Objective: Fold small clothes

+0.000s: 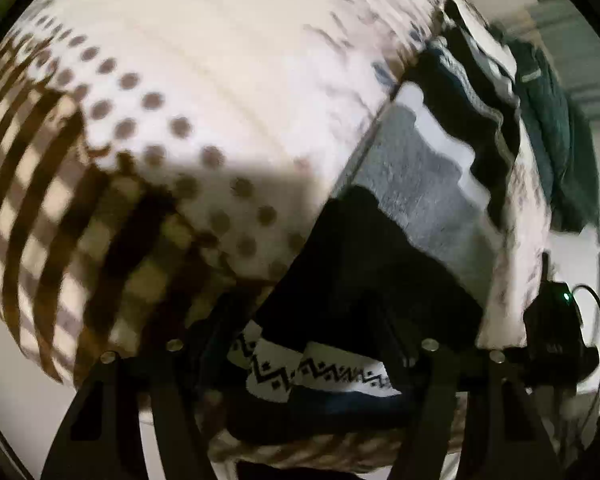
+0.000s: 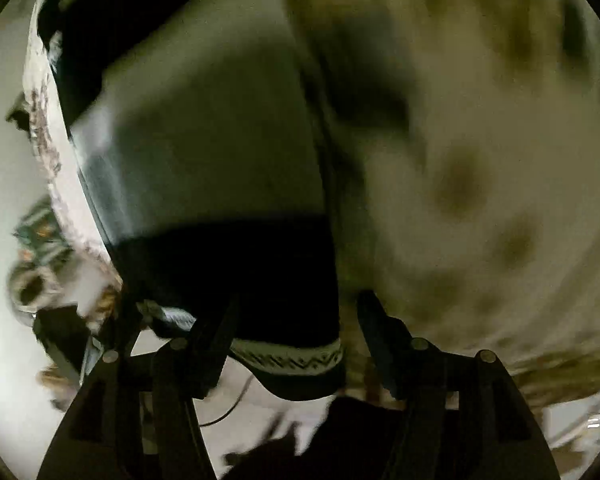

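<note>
garment: a dark sock (image 1: pixel 364 280) with a white zigzag-patterned cuff lies at the near end of a row of folded clothes, its cuff edge nearest the cameras.
left hand-held gripper (image 1: pixel 312 344): jaws apart, pads not pressing; the sock's cuff lies between the fingers, nothing gripped.
right hand-held gripper (image 2: pixel 296 336): jaws apart over the same sock (image 2: pixel 236 272); its cuff sits between the fingers, not clamped; view blurred.
surface: a bed covered by a white cloth (image 1: pixel 228 80) with brown dots, striped and checked at the left.
row beyond: a grey folded piece (image 1: pixel 420 192), then dark folded pieces (image 1: pixel 472 112), further away.
room: a teal garment (image 1: pixel 548 128) hangs at the far right against a pale wall.
near right: a black device (image 1: pixel 556 320) with a green light and cable.
</note>
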A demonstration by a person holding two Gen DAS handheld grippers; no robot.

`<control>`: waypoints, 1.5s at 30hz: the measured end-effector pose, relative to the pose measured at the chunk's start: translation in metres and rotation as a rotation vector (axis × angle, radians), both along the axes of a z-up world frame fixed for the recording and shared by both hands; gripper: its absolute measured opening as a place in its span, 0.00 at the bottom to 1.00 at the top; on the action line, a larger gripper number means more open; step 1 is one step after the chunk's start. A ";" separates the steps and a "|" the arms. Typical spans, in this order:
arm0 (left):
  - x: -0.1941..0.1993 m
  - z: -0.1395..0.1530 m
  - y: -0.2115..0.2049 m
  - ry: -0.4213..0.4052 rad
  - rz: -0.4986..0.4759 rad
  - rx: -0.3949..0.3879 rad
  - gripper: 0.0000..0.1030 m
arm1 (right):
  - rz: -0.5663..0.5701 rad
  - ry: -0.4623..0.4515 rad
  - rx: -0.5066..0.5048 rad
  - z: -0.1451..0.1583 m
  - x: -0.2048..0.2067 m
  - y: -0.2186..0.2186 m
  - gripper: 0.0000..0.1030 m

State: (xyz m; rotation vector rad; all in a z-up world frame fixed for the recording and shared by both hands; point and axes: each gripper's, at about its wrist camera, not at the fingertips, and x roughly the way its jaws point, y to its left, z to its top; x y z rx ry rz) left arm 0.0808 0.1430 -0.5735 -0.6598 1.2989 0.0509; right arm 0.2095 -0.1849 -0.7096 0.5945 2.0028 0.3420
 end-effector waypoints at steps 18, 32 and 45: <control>-0.002 0.052 -0.001 0.037 -0.114 0.062 0.31 | -0.110 -0.119 0.026 0.024 -0.080 -0.032 0.41; 0.319 0.099 0.008 -0.314 -0.223 -0.008 0.68 | -0.287 -0.563 0.113 0.131 0.224 -0.065 0.54; 0.453 0.054 -0.025 -0.267 -0.335 0.011 0.68 | -0.519 -0.631 -0.012 0.087 0.343 -0.135 0.55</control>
